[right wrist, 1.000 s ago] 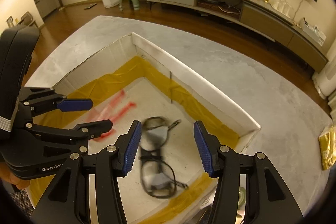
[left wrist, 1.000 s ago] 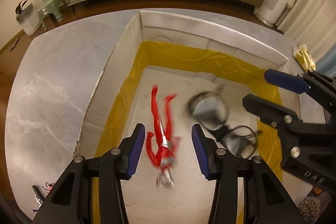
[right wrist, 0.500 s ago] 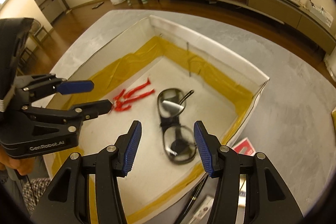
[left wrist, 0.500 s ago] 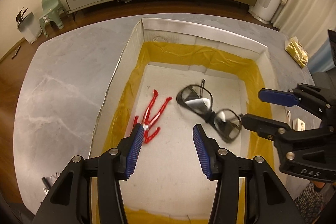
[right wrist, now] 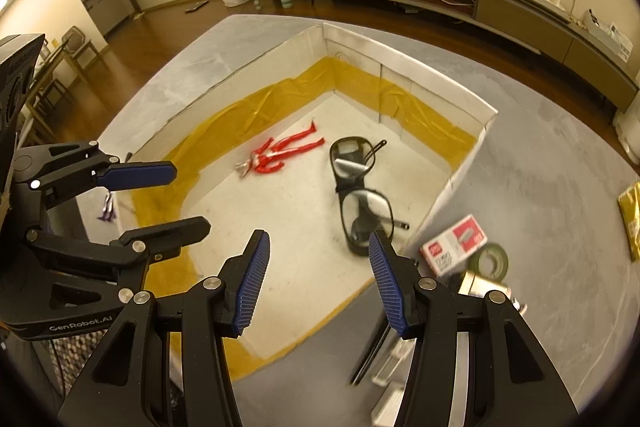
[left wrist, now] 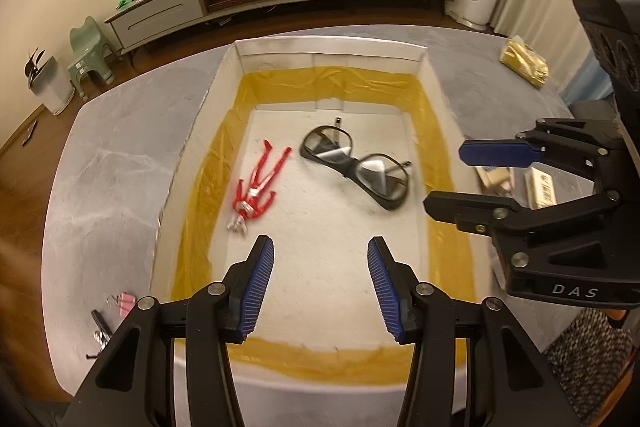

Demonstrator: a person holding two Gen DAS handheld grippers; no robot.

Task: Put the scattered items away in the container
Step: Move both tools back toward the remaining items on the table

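Landmark: the white box [left wrist: 224, 75] with yellow tape round its inner walls, standing on the grey table [left wrist: 104, 155]; every place below is given relative to it.
Left gripper [left wrist: 320, 285]: yours hangs over the box's near end, fingers spread wide with nothing between the blue pads [left wrist: 256, 291].
Right gripper [right wrist: 318, 281]: yours hangs over the box's near right corner, fingers likewise parted and holding nothing. From the left wrist view it shows side-on above the right wall.
Red figure [left wrist: 256, 183]: lies flat on the box floor, toward the left wall, legs pointing at the far end, silver head nearest you. It touches neither gripper.
Glasses [left wrist: 356, 167]: black-framed, on the box floor to the right of the figure and apart from it, lying slantwise with one lens toward the far end and the other toward the right wall; edges slightly blurred.
Outside, right of the box: a red-and-white small carton [right wrist: 454, 245], a dark tape roll [right wrist: 490, 259] just beside it, and a gold packet [left wrist: 524, 63] further off near the table edge.
Outside, left of the box: a pink clip [left wrist: 126, 303] and a small dark object beside it, too small for you to identify.
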